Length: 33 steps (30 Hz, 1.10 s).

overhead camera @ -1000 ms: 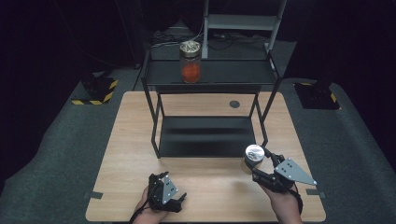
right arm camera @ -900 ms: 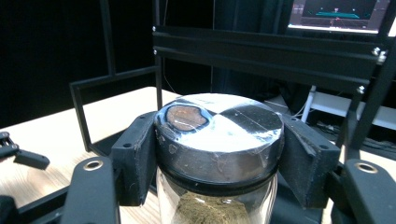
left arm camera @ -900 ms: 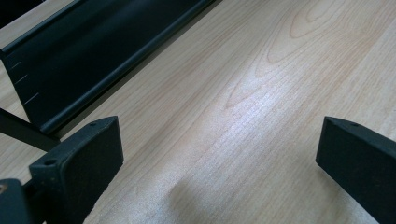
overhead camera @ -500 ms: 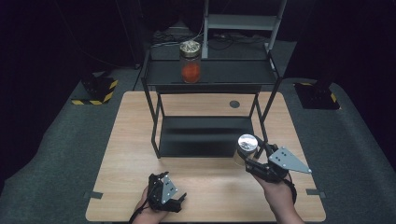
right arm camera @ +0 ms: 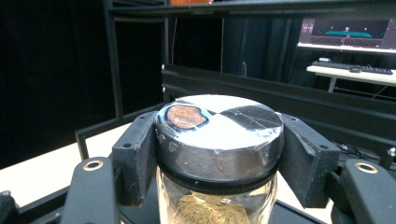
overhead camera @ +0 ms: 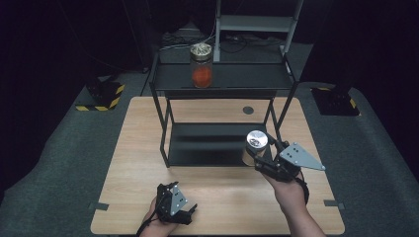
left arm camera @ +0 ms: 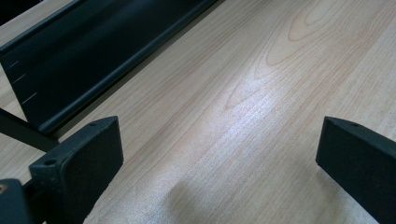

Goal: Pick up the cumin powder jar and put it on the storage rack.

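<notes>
- Right gripper (overhead camera: 258,157): jaws closed on the silver lid of a glass jar (overhead camera: 255,146), one black pad on each side of the cap. The jar is held at the right front of the black shelf rack (overhead camera: 222,79), over the edge of its lower tray.
- Change noted: one second ago the jar sat further right, over bare table beside the rack's right leg. It has since travelled left and toward the rack and now overlaps the lower tray's front edge.
- Judgement: the jar is being carried to the rack; placement on a shelf is not yet done. A second jar with orange contents (overhead camera: 201,65) already stands on the upper shelf.
- Left gripper (overhead camera: 174,202): rests at the near edge of the table (overhead camera: 138,148), unchanged in position, jaws wide apart and holding nothing.
- Right gripper view adds: the lid (right arm camera: 219,135) carries clear tape and a reddish patch, and brownish fibrous contents lie below the cap. The high view gives only a bright disc.
- Left gripper view adds: bare wood grain between the open pads (left arm camera: 81,158), with the tray's dark edge beyond.
- High view alone gives the jar's place relative to rack and table.
</notes>
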{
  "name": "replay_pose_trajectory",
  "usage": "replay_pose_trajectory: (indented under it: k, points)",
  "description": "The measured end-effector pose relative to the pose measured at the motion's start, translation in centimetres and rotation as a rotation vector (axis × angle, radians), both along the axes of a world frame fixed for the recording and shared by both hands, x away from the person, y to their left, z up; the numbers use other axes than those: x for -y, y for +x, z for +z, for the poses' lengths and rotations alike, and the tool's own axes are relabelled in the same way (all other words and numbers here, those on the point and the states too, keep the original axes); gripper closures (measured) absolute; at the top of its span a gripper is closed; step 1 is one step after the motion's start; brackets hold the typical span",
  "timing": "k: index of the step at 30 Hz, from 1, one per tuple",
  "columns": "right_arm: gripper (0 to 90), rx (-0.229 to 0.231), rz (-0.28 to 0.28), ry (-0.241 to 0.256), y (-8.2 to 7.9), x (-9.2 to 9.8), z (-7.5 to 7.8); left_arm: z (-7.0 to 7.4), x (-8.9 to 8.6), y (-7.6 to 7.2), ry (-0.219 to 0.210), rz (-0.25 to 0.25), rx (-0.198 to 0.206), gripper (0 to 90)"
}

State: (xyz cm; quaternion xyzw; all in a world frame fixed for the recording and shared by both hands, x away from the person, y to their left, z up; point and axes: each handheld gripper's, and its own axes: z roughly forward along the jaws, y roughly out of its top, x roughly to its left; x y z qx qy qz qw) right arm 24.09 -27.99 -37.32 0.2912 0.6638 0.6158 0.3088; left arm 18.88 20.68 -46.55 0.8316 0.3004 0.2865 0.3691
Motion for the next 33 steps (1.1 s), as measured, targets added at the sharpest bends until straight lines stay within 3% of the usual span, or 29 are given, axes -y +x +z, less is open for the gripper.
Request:
replay_pose_trajectory:
  k: [33]
  points:
    - [34.6, 0.060, -0.015, 0.010, 3.0, -1.9, 5.4, 0.0, -0.5, 0.3, -0.030, -0.007, -0.014, 1.0]
